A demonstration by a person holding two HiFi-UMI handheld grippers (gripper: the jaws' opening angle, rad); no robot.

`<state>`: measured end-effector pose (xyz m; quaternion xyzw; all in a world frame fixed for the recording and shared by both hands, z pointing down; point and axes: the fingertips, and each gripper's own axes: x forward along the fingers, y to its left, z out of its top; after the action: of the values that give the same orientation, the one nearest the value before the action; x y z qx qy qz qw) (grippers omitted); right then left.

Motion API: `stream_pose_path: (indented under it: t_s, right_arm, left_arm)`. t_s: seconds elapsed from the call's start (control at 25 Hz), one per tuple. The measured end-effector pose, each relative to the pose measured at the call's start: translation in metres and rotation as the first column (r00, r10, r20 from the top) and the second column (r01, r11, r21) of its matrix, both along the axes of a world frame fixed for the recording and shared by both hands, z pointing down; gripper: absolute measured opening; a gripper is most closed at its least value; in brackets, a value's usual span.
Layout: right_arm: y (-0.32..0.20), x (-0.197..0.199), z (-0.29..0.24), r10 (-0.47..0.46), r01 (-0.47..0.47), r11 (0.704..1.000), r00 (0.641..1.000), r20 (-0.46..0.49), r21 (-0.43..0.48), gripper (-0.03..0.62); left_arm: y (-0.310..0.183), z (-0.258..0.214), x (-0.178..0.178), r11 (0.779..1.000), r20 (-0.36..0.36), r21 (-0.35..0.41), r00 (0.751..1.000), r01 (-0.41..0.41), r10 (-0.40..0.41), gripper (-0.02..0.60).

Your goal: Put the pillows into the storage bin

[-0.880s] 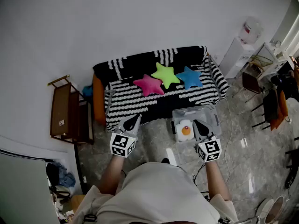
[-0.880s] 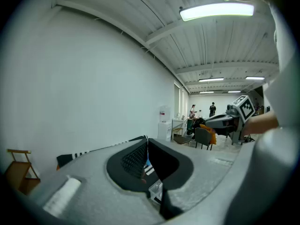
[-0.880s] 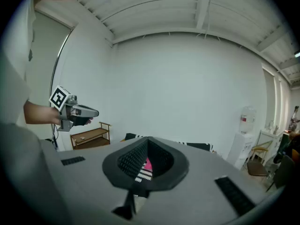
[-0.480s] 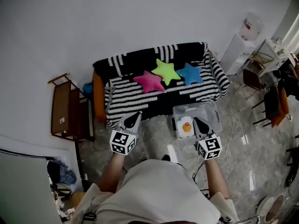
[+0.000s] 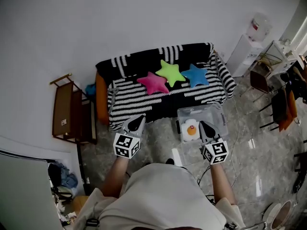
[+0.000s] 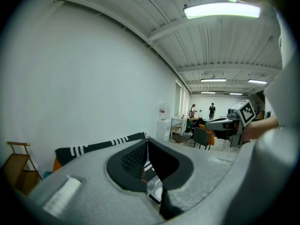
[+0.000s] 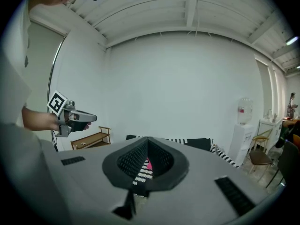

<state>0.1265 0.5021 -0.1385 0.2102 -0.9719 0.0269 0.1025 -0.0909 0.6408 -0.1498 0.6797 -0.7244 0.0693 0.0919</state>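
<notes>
Standing before the striped sofa (image 5: pixel 134 101), the person holds the left gripper (image 5: pixel 135 122) and the right gripper (image 5: pixel 205 128) out in front, each with its jaws pressed together on nothing. On the sofa seat the pink pillow (image 5: pixel 153 83), green pillow (image 5: pixel 170 73) and blue pillow (image 5: pixel 194 75) lie in a row, touching. The clear storage bin (image 5: pixel 217 117) sits on the floor just in front of the sofa, beyond the right gripper, with a white and orange item (image 5: pixel 191 130) inside.

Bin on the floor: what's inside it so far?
A white item with an orange centre lies in the bin. The right gripper covers the bin's near right part, so that corner cannot be checked. All three star pillows sit on the sofa.
</notes>
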Motion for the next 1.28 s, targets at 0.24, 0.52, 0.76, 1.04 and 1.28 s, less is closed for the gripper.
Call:
stream_pose_path:
  t_s: [0.24,0.52,0.76,1.04,1.28]
  right_arm:
    - [0.0,0.001,0.004,-0.054,0.054,0.999,0.999,-0.007,-0.001,0.003]
    - [-0.015,0.008,0.02,-0.068,0.067,0.997,0.997,-0.039,-0.032,0.003]
    - [-0.031,0.016,0.031,-0.079,0.077,0.996,0.996,-0.044,-0.052,0.003]
    - [-0.05,0.024,0.039,-0.091,0.088,0.994,0.995,-0.045,-0.068,0.003]
    - [-0.065,0.032,0.049,-0.104,0.099,0.991,0.993,-0.051,-0.085,0.003]
  left_arm:
    - [-0.004,0.004,0.003,0.999,-0.011,-0.006,0.999,0.035,-0.035,0.02]
    - [-0.016,0.011,0.009,0.998,-0.054,-0.015,0.997,0.055,-0.056,0.151]
    - [-0.03,0.017,0.015,0.997,-0.045,-0.007,0.996,0.077,-0.077,0.294]
    - [-0.043,0.021,0.03,0.997,-0.026,-0.008,0.996,0.082,-0.082,0.354]
    - [-0.051,0.03,0.036,0.993,-0.04,-0.016,0.992,0.12,-0.12,0.354]
